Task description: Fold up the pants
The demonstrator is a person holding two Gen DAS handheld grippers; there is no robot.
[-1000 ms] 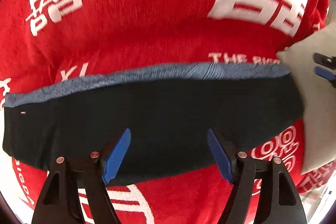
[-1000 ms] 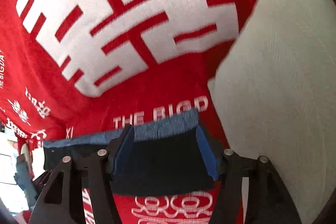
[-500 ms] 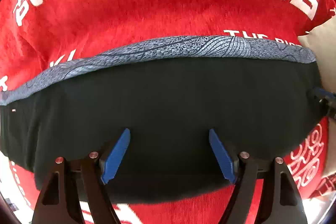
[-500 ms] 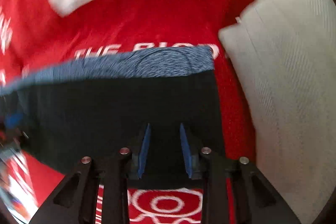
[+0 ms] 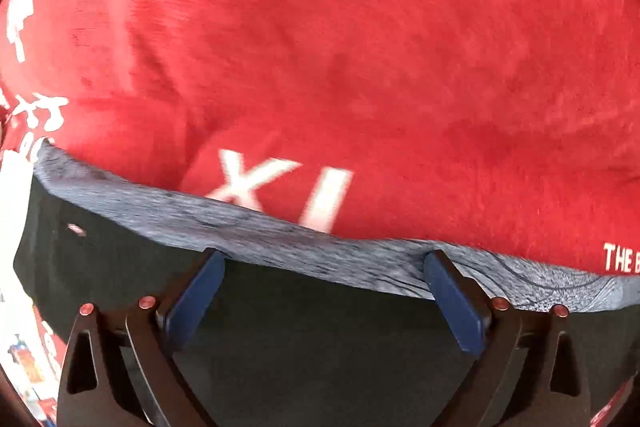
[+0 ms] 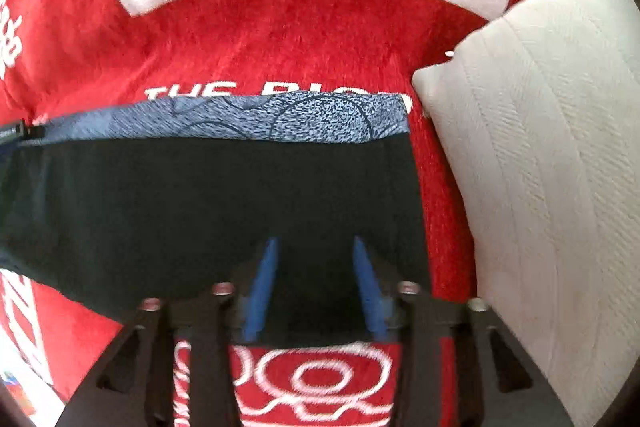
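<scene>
The black pants (image 5: 320, 339) with a blue-grey patterned waistband (image 5: 280, 239) lie flat on a red blanket (image 5: 360, 87) with white print. In the left wrist view my left gripper (image 5: 320, 267) is open, low over the black cloth, with its fingertips at the waistband. In the right wrist view the pants (image 6: 180, 207) and waistband (image 6: 280, 119) lie ahead. My right gripper (image 6: 314, 255) is partly open over the pants' near right corner, holding nothing.
A white pillow (image 6: 540, 167) lies close to the right of the pants on the red blanket (image 6: 280, 39). Bits of a colourful floor or clutter show at the far left lower edge (image 5: 28, 367).
My left gripper has moved forward over the pants to the waistband. My right gripper has opened wider after narrowing over the pants' near corner.
</scene>
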